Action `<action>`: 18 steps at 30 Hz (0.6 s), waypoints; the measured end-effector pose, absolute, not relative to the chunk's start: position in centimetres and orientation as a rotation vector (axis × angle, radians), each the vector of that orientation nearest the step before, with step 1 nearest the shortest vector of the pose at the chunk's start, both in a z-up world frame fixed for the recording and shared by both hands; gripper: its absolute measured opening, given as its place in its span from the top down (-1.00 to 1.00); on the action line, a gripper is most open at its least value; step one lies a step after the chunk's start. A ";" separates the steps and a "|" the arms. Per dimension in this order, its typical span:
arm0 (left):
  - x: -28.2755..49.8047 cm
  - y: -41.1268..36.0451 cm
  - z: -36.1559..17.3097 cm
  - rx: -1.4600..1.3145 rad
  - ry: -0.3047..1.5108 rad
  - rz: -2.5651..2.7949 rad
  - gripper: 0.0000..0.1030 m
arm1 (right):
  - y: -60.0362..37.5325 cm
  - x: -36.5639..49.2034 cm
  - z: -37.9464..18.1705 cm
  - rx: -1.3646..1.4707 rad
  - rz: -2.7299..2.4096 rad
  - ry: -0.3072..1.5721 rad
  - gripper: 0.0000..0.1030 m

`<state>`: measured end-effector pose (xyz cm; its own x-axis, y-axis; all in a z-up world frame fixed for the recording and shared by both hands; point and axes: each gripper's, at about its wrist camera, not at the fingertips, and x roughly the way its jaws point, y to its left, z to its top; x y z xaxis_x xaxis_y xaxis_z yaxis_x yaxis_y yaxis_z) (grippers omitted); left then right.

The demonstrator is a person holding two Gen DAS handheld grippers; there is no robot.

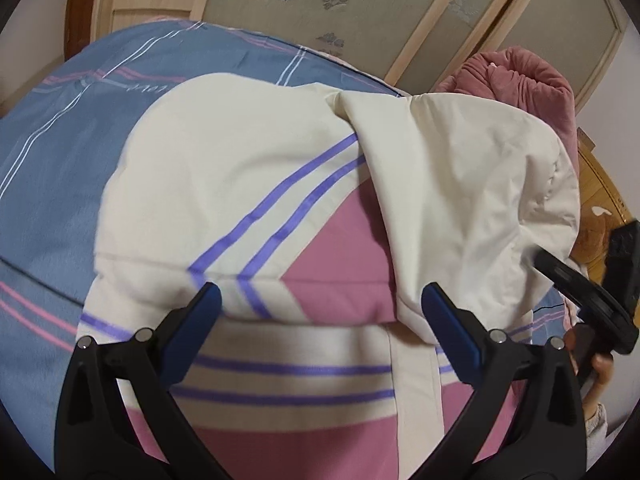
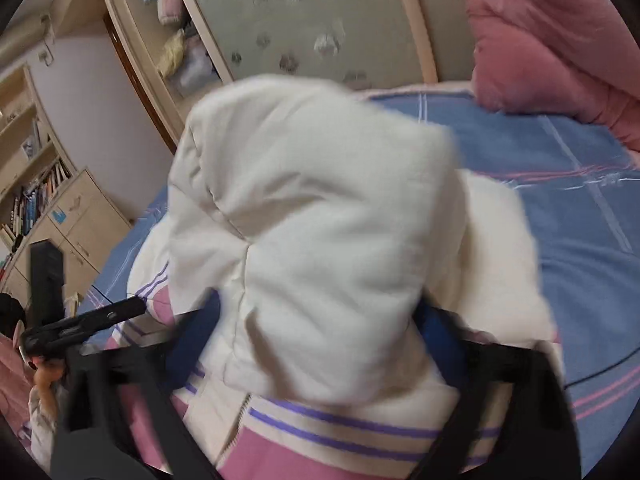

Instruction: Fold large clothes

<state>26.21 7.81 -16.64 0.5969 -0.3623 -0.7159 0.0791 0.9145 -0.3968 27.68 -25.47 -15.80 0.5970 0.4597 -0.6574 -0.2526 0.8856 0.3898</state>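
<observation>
A puffy cream jacket (image 1: 248,176) with pink panels and purple stripes lies on the blue bed sheet (image 1: 52,140). A cream sleeve is folded over it on the right side. My left gripper (image 1: 320,304) is open, its blue-padded fingers (image 1: 200,320) just above the jacket's folded edge, holding nothing. My right gripper (image 2: 320,320) has its jaws wide apart around a bulky cream fold of the jacket (image 2: 312,216); the fold fills the gap between the blue pads, and the view is blurred. The right gripper also shows at the right edge of the left wrist view (image 1: 588,300).
A pink quilt (image 2: 560,40) is bunched at the head of the bed. A wardrobe with patterned sliding doors (image 1: 360,8) stands behind the bed. Bookshelves and a cabinet (image 2: 60,216) stand to the left in the right wrist view. A wooden headboard (image 1: 600,208) is at the right.
</observation>
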 end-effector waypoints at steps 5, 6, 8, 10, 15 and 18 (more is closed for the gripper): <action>24.8 9.7 -16.2 -0.354 0.881 -0.218 -0.96 | -25.9 25.3 -13.3 0.718 0.799 0.686 0.76; 24.5 10.1 -16.2 -0.362 0.878 -0.211 -0.96 | -26.3 25.0 -13.6 0.796 0.830 0.678 0.76; 24.1 10.7 -16.2 -0.371 0.877 -0.198 -0.96 | -27.3 23.5 -16.2 0.944 0.822 0.713 0.76; 23.5 11.0 -16.2 -0.368 0.874 -0.194 -0.96 | -29.0 21.7 -19.3 0.981 0.701 0.775 0.76; 22.7 9.8 -15.8 -0.308 0.872 -0.217 -0.96 | -31.3 18.8 -24.9 0.899 0.475 0.936 0.47; 22.3 8.2 -15.2 -0.285 0.860 -0.250 -0.96 | -31.6 16.9 -21.3 0.695 0.373 0.888 -0.37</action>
<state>22.31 8.22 -15.15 0.6279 -0.3282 -0.7057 0.1007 0.9334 -0.3445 16.86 -31.57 -21.35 0.5885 0.5653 -0.5781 -0.0172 0.7236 0.6900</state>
